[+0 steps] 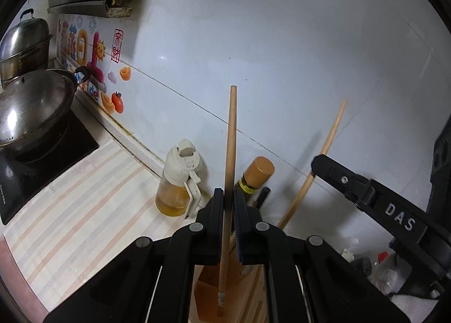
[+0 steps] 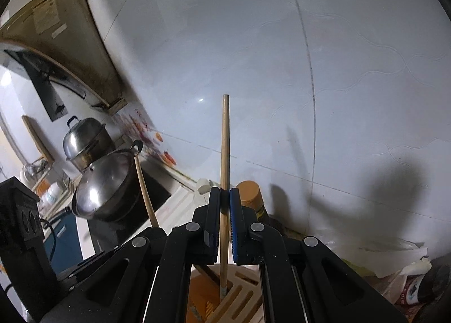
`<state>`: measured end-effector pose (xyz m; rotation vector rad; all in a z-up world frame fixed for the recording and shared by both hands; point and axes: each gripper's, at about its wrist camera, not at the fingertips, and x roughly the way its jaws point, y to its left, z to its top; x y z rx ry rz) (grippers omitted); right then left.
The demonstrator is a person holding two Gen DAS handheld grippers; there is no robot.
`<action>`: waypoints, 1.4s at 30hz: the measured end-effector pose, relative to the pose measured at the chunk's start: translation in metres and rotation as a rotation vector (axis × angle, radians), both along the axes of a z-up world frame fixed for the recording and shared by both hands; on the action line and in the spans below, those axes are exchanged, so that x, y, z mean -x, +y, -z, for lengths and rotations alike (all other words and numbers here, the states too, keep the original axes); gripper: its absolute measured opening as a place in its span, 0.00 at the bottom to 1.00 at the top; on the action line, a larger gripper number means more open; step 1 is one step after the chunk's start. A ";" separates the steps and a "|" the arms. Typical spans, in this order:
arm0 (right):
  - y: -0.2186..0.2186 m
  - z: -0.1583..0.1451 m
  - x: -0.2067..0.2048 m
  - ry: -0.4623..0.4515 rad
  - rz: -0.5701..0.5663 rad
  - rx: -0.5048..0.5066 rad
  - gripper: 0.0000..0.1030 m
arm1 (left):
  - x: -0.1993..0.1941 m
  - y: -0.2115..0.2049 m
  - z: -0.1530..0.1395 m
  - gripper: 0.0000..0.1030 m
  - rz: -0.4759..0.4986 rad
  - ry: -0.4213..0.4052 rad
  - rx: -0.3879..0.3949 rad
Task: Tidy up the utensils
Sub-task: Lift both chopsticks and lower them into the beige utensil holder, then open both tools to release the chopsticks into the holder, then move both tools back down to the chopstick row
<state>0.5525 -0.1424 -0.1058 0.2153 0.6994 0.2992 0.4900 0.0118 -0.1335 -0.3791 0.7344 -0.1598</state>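
Left gripper [image 1: 229, 196] fingers pinched on one chopstick [image 1: 229, 153], tip down in wooden holder [image 1: 208, 294] on the counter; right gripper [image 2: 224, 196] likewise clamps second chopstick [image 2: 224, 167], tip entering slot; both nearly stowed, release left.

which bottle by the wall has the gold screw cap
The dark sauce bottle, right of the left gripper's chopstick. The oil dispenser beside it has a white flip top instead.

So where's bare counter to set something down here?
The striped counter between the stove and the oil bottle is bare. It is crowded around the wooden block, with bottles at the wall and clutter to the right.
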 end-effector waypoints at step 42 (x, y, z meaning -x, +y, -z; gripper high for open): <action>-0.136 0.188 0.280 0.586 0.501 -0.022 0.50 | 0.184 -0.065 0.140 1.00 0.298 0.400 -0.463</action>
